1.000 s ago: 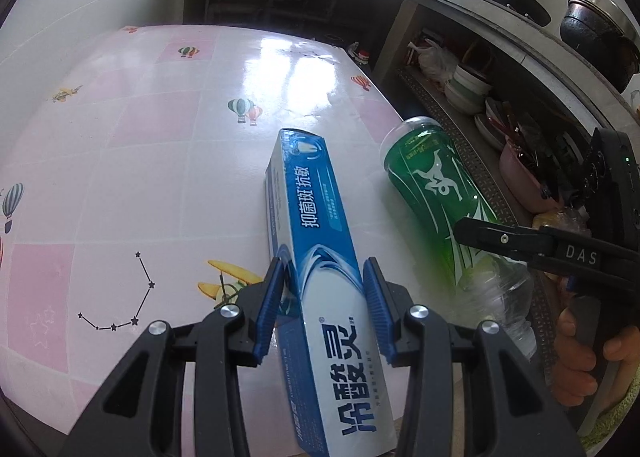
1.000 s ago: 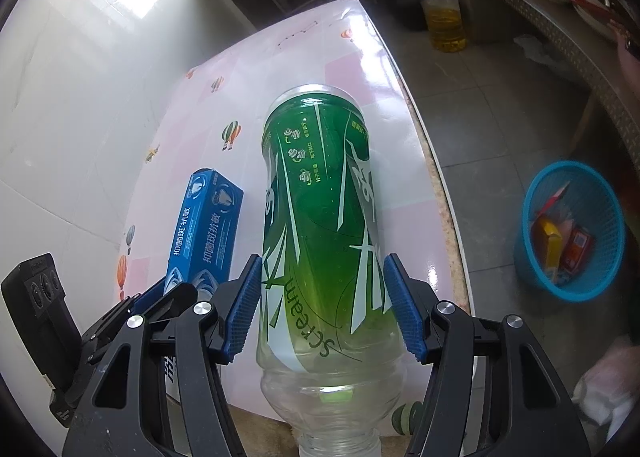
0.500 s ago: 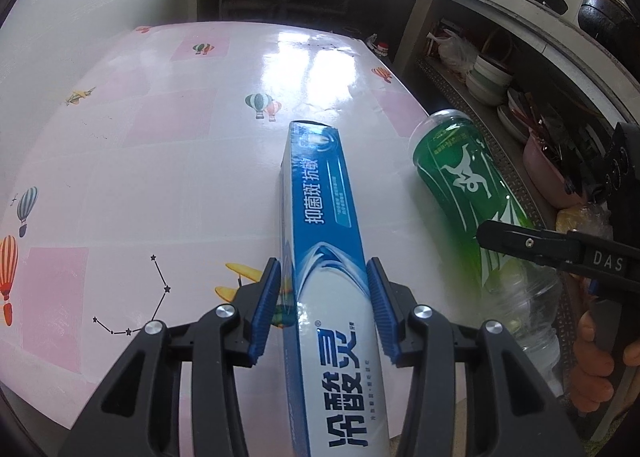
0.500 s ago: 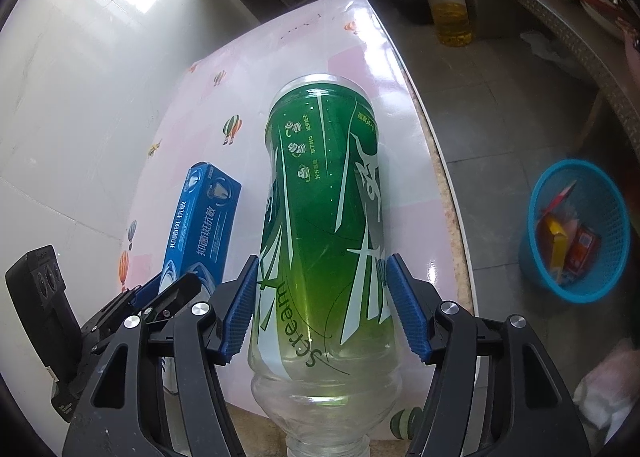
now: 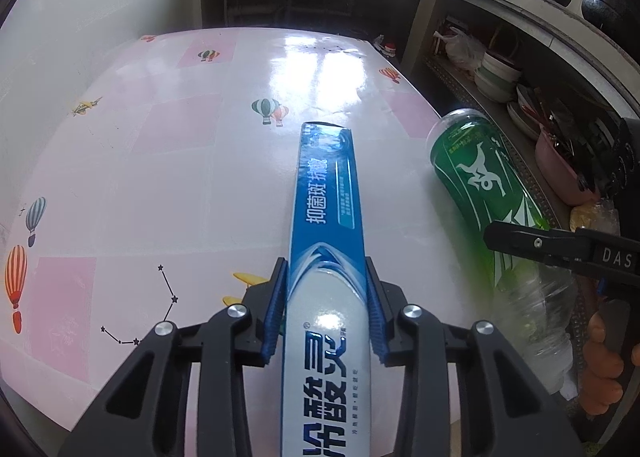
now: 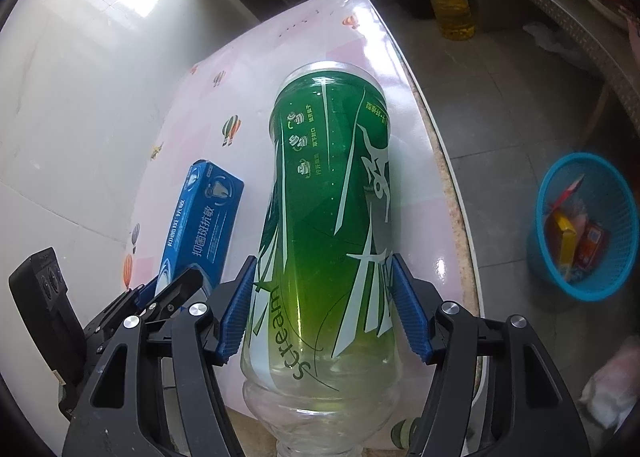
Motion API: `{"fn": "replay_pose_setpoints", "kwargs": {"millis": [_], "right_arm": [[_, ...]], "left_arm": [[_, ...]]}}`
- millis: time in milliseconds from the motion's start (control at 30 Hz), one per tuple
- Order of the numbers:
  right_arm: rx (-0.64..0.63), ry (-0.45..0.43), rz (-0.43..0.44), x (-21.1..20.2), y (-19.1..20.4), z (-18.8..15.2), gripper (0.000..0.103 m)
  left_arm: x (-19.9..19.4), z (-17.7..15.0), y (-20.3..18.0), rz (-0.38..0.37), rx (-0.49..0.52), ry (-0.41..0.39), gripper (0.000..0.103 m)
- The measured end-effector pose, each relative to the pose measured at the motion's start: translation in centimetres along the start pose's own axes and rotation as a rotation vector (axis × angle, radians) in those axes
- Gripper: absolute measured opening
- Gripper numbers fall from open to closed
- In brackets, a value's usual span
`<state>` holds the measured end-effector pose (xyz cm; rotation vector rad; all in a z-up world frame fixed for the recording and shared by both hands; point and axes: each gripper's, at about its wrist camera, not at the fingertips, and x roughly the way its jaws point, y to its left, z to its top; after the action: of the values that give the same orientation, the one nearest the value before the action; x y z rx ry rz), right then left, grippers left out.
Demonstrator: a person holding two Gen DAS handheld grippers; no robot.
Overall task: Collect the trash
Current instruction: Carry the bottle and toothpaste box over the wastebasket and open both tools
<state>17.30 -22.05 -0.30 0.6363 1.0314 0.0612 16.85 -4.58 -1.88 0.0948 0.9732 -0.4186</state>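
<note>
The long blue-and-white toothpaste carton (image 5: pixel 326 257) lies flat on the glossy pink-and-white checked tabletop (image 5: pixel 168 161), its far end pointing toward twelve o'clock in the left wrist view. The left gripper (image 5: pixel 326 309) has just been closing its jaws, and its blue ribbed pads now press against both long sides of the carton near its near half.

At three o'clock from the carton, close beside it but apart, lies the clear plastic bottle with a green printed label (image 6: pixel 328 225), on its side near the table's right edge, base away from the camera and neck toward it. The right gripper (image 6: pixel 324 313) straddles the bottle's lower body; its blue pads sit tight against the label on both sides, clamped on it. A hand (image 5: pixel 604 361) holds this gripper's handle at the left view's lower right.

In the right wrist view, a round blue plastic mesh basket (image 6: pixel 552 257) stands on the grey floor at three o'clock, holding a yellow box and other packets. A jug of yellow oil (image 6: pixel 452 1) stands on the floor at one o'clock.
</note>
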Motion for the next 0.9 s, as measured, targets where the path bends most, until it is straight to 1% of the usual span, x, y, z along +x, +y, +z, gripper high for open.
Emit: {"fn": "replay_pose_setpoints", "kwargs": {"millis": [333, 633, 767, 900], "right_arm": [[-0.003, -0.029, -0.004, -0.9, 0.0, -0.5, 0.060], [-0.002, -0.054, 0.017, -2.1, -0.2, -0.7, 0.060], [0.004, -0.072, 0.039, -3.0, -0.7, -0.9, 0.060], [0.030, -0.110, 0.063, -4.4, -1.9, -0.9, 0.060]], "left_arm": [[-1.4, 0.0, -0.5, 0.029, 0.020, -0.053, 0.034], [-3.1, -0.1, -1.0, 0.039, 0.043, -0.100, 0.033], [-3.9, -0.1, -1.6, 0.031, 0.046, -0.112, 0.033], [-4.8, 0.1, -2.9, 0.002, 0.064, -0.125, 0.033]]}}
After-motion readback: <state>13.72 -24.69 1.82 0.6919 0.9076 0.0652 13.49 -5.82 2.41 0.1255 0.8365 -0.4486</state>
